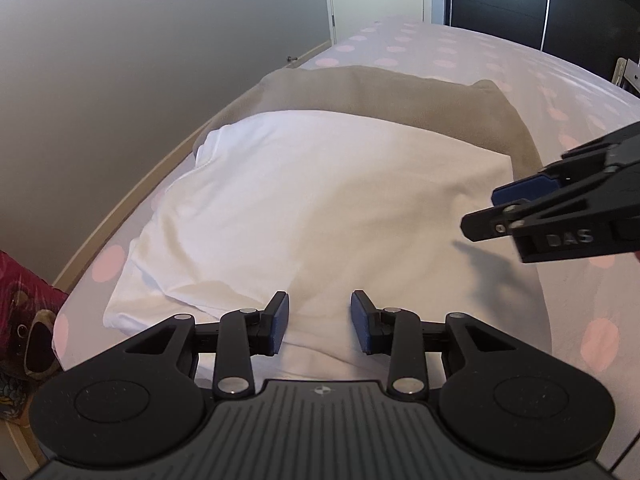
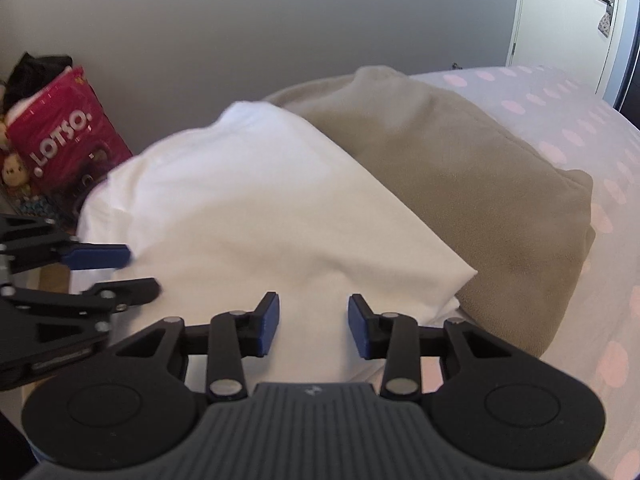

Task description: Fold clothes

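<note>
Hand-held gripper (image 1: 319, 322) over white garment (image 1: 304, 208) on dotted bed (image 1: 460, 52), grey wall (image 1: 160, 80).

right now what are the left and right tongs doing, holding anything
Left tongs: open, empty, over the white garment.
Right tongs: open, empty, over the same garment.

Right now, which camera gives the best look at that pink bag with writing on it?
The right wrist view: the pink bag stands against the wall, its "LOTSO" lettering readable. The left wrist view catches only a cropped corner of it at the frame's edge, no lettering.
</note>
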